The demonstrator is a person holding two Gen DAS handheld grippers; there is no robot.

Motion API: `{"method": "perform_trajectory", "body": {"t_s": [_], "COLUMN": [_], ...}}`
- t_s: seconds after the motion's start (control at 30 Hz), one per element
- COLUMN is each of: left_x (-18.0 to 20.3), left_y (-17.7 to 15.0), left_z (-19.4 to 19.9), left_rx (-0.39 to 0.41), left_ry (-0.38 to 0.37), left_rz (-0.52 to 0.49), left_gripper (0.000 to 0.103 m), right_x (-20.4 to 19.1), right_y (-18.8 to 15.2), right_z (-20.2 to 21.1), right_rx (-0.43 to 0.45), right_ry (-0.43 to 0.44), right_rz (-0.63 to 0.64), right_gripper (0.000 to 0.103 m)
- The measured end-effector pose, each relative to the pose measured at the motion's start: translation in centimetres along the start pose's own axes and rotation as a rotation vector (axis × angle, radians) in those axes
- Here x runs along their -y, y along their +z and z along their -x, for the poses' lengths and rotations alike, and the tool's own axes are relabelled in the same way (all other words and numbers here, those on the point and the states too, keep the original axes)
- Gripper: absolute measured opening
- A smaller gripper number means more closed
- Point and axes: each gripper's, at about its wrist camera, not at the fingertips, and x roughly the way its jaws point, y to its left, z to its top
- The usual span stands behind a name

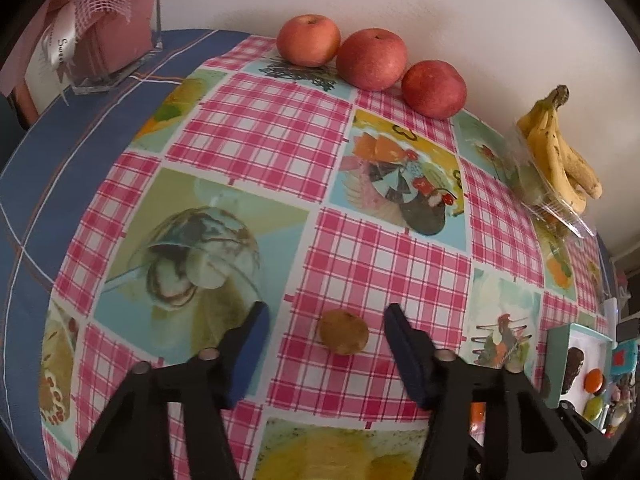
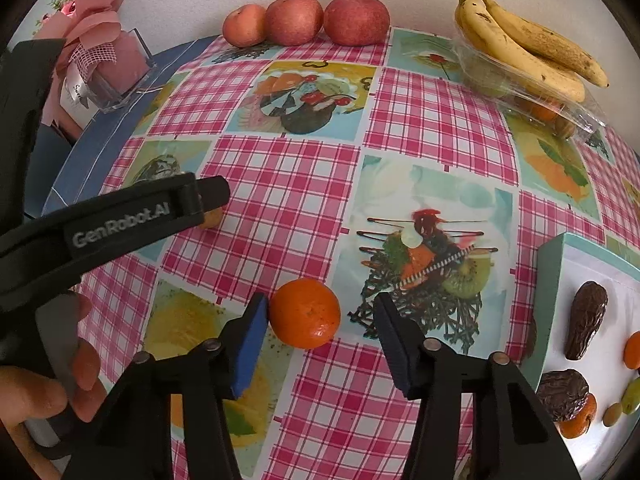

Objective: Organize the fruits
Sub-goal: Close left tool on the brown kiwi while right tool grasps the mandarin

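The small brown fruit (image 1: 343, 332) lies on the checked tablecloth (image 1: 280, 128), between the fingers of the left gripper (image 1: 326, 340); both blue pads stand clear of it, with cloth showing on either side, so the jaws are partly open and hold nothing. Beyond the brown fruit the cloth is bare up to the three apples (image 1: 372, 65) lined along the wall (image 1: 440, 8); the bananas (image 1: 560, 148) lie on a clear plastic box (image 1: 556, 200) far to its right, at the table's back edge; a glass holder of pink paper (image 1: 116, 52) stands far to its left on the blue cloth. Right of the brown fruit, the orange (image 2: 305, 313) sits between the fingers of the right gripper (image 2: 320, 320); the left pad is at or just beside its skin, the right pad well apart, so it is not gripped. A tray (image 2: 554, 300) of dried fruit lies further right. Both grippers point steeply down; a hand (image 2: 48, 384) holds the left one.
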Motion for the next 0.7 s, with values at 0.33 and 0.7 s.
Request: {"method": "perform_trajectory", "body": {"t_s": [0.33, 0.7], "left_x": [0.17, 0.08], "left_y": [-0.11, 0.0], "left_z": [-0.23, 0.68], "left_rx": [-0.013, -0.006], "left_ry": [-0.023, -0.03], "left_rz": [0.015, 0.017], "left_gripper": [0.033, 0.028], "right_x": [-0.55, -0.64], "right_y": [-0.13, -0.14], "right_z": [0.1, 0.43], "right_rx": [-0.001, 0.001], "right_ry": [0.02, 0.021], "right_rz": [0.022, 0.027], "right_gripper": [0.038, 0.037]}}
